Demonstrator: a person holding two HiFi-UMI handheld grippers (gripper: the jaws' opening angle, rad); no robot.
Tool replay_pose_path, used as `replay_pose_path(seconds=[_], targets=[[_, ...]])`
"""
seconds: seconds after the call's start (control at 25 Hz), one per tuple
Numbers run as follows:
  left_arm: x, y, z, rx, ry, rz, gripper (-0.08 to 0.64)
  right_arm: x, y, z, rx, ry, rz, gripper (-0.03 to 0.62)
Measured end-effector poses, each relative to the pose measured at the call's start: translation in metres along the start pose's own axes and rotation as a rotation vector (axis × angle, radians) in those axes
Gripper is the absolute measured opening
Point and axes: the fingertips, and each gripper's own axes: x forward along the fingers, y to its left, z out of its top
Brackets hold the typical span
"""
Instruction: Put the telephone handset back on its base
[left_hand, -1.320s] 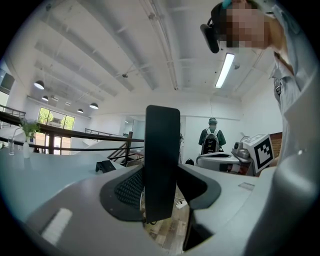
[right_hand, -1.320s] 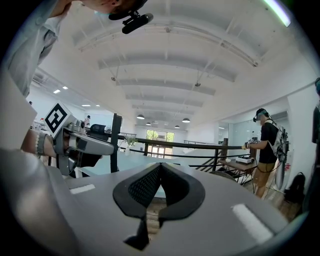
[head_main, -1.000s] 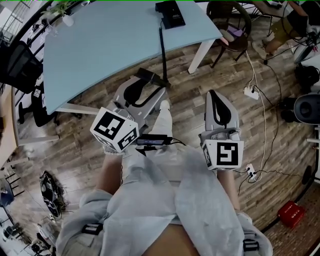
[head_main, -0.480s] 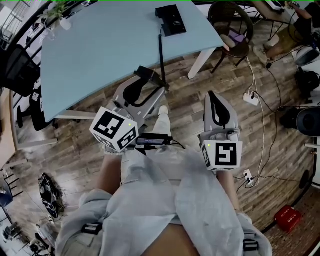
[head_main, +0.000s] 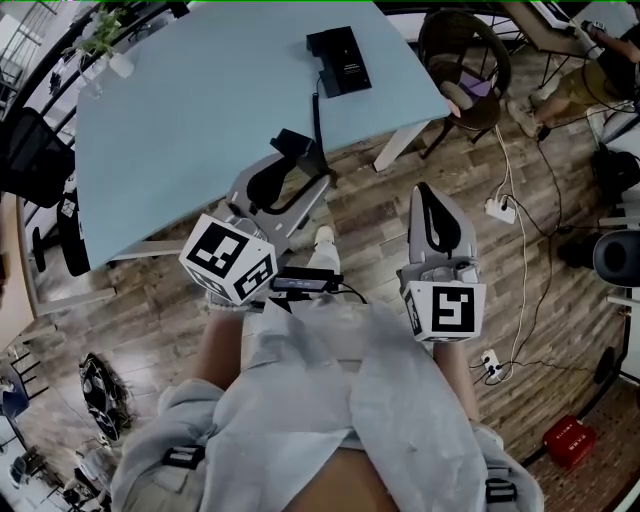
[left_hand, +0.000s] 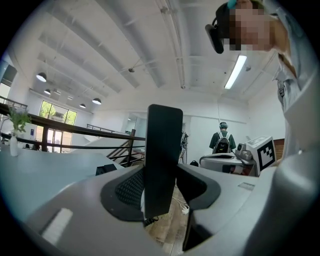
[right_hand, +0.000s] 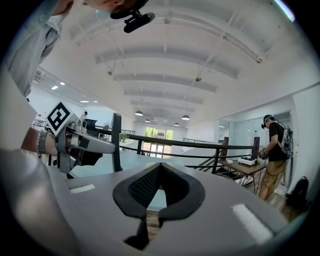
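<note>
Table (head_main: 200, 110) and base (head_main: 340, 60) have slid lower in the head view, the base near 12 o'clock. Left gripper (head_main: 300, 165) clamps the black handset (left_hand: 163, 160) (upright between its jaws), 6 o'clock from the base and well apart. Right gripper (head_main: 428, 195), at its 3 o'clock, is closed on nothing.

Left gripper (head_main: 303, 162) clamped; right gripper (head_main: 426, 192) closed, empty.

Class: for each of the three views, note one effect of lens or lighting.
Head view: fisheye bends the table edge and floorboards. Left gripper view: black round border; the handset is a backlit dark shape, with a glaring tube light. Right gripper view: same round border; the railing bows.
</note>
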Motion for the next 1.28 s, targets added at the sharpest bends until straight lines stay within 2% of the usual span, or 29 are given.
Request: replay_pose_path(seconds=[0.4, 0.8, 1.28], targets=[[0.043, 0.055, 0.023, -0.021, 0.002, -0.007, 0.201, 0.074, -0.018, 0.017, -0.003, 0.007, 0.006, 0.006], [0.086, 0.108, 0.028, -0.050, 0.010, -0.010, 0.201, 0.143, -0.038, 0.014, -0.006, 0.040, 0.005, 0.006], [0.105, 0.135, 0.030, -0.058, 0.017, -0.028, 0.201, 0.176, -0.039, 0.020, -0.016, 0.048, -0.005, 0.006]])
